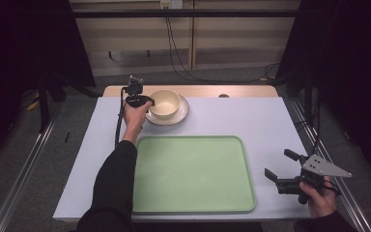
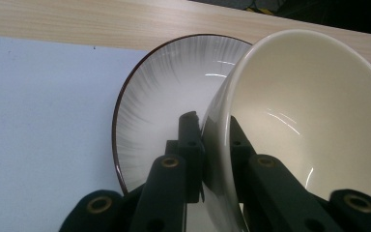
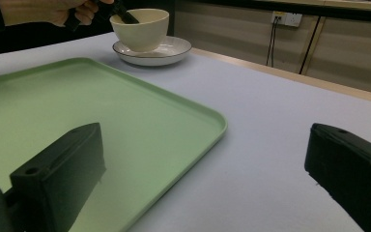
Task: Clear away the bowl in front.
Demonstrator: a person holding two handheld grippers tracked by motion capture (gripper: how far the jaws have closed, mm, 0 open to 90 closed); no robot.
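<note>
A cream bowl point(image 1: 164, 102) sits on a white plate with a dark rim point(image 1: 181, 114) at the back of the table. My left gripper point(image 1: 147, 101) is shut on the bowl's left rim, one jaw inside and one outside, as the left gripper view shows at the bowl point(image 2: 309, 121) above the plate point(image 2: 164, 96). My right gripper point(image 1: 279, 166) stands open near the table's front right, beside the green tray point(image 1: 193, 174). In the right gripper view the bowl point(image 3: 140, 29) and plate point(image 3: 169, 50) lie far off beyond the tray point(image 3: 101, 111).
The table carries a pale lilac mat point(image 1: 251, 118) with a wooden strip point(image 1: 232, 91) along its back edge. Cables point(image 1: 174, 48) hang down behind the table. Metal rails point(image 1: 29, 154) run along both sides on the floor.
</note>
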